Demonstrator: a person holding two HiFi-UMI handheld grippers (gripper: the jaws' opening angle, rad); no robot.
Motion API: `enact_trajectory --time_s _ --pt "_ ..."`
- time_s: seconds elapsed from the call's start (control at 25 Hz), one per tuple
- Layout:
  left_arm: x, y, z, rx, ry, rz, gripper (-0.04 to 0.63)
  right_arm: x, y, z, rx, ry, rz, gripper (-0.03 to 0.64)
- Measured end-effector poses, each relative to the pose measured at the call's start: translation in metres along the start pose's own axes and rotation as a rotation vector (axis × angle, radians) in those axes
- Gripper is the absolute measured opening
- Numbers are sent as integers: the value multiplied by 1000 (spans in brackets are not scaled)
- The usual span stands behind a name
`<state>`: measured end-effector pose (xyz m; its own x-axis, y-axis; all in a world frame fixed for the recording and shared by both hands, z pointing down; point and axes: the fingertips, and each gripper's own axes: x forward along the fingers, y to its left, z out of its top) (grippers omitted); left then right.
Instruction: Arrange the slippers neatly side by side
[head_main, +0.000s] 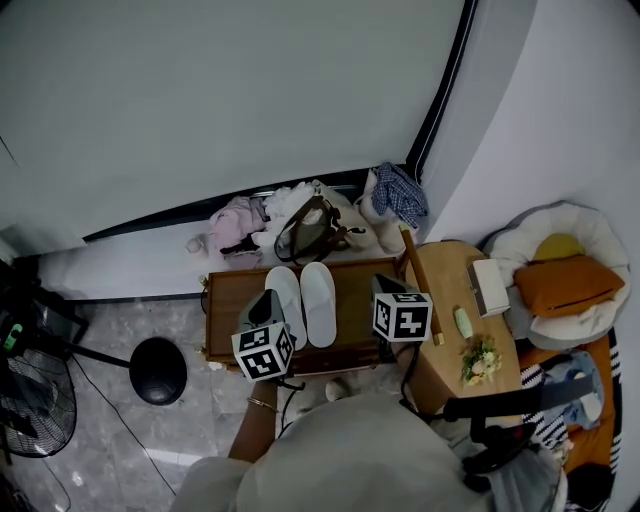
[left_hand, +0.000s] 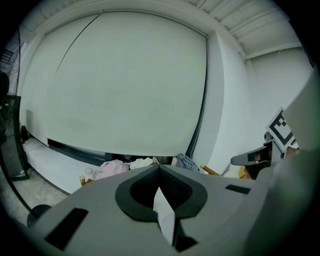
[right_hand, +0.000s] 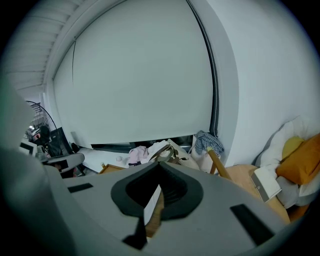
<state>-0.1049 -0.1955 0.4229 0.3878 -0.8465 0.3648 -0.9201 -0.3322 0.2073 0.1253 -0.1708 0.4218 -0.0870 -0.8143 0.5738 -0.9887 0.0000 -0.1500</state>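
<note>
both pairs of jaws are closed, tips meeting, nothing clamped: left gripper (left_hand: 159, 167) and right gripper (right_hand: 160, 165). the white slippers (head_main: 319, 300) lie side by side, centre frame, on the wooden table (head_main: 232, 300). best draw back gently, without nudging the heels.

Two slippers (head_main: 318, 300) lie side by side on the low table (head_main: 226, 296), a bag (head_main: 308, 236) behind them.

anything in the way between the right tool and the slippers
Nothing visible. The right tool is at the right end of the wooden table, with only bare wood between it and the nearer slipper. The brown bag sits behind the slippers, off that path.
</note>
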Motion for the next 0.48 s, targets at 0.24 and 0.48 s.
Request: enact_trajectory --time_s 0.24,0.48 --pt "2 0 1 7 2 -7 17 1 1 0 -2 4 0 34" --pt "3 0 4 -15 -6 -10 17 4 -2 2 -7 5 -2 34"
